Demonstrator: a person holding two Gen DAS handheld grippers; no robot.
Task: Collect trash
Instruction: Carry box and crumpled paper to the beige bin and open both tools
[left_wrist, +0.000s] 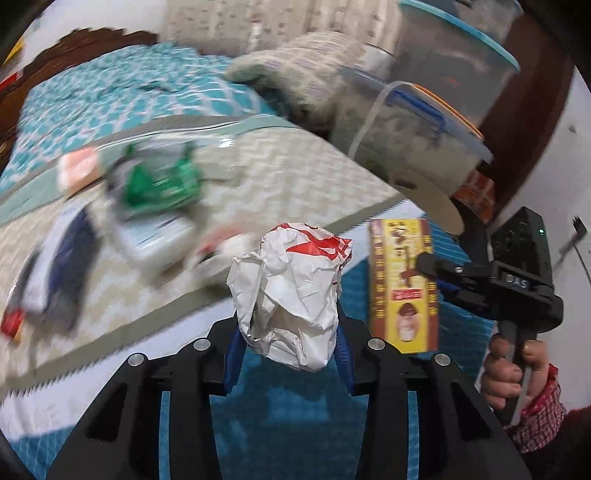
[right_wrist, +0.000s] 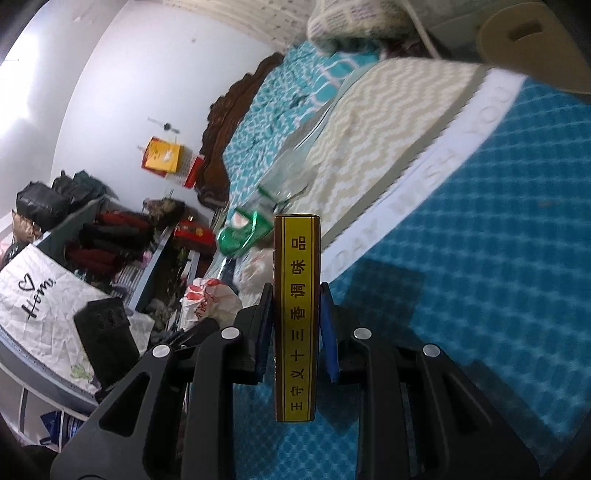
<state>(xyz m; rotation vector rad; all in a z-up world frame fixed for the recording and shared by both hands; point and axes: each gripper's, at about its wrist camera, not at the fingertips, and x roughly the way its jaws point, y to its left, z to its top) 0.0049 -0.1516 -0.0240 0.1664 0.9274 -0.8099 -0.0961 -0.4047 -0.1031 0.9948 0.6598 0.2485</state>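
Trash is already in both of our hands, lifted off the bed (left_wrist: 295, 162), which we judge means each piece is ready to be carried to wherever it is being gathered; no bin shows in either view. Our left tool (left_wrist: 290, 332) is clamped on a crumpled white paper wrapper (left_wrist: 291, 295) with red printing too creased to read, its blue pads pressing into the sides so the ball stands up between them. Our right tool (right_wrist: 297, 328) is closed on the narrow sides of a yellow box (right_wrist: 296, 317), held upright over the blue patterned blanket (right_wrist: 461, 258). The spine of the box reads 王守义十三香调味品, a seasoning brand. More litter lies blurred on the cream zigzag mat (left_wrist: 288, 177) across the bed: a green wrapper (left_wrist: 159, 184), a pale flat packet (left_wrist: 155, 236) and a dark blue packet (left_wrist: 70, 251). The mat's white edge carries grey letters, partly legible as "TODAY WISH YOU". Off the bed, a white cloth (right_wrist: 40, 295) reads "Home" under a heart.
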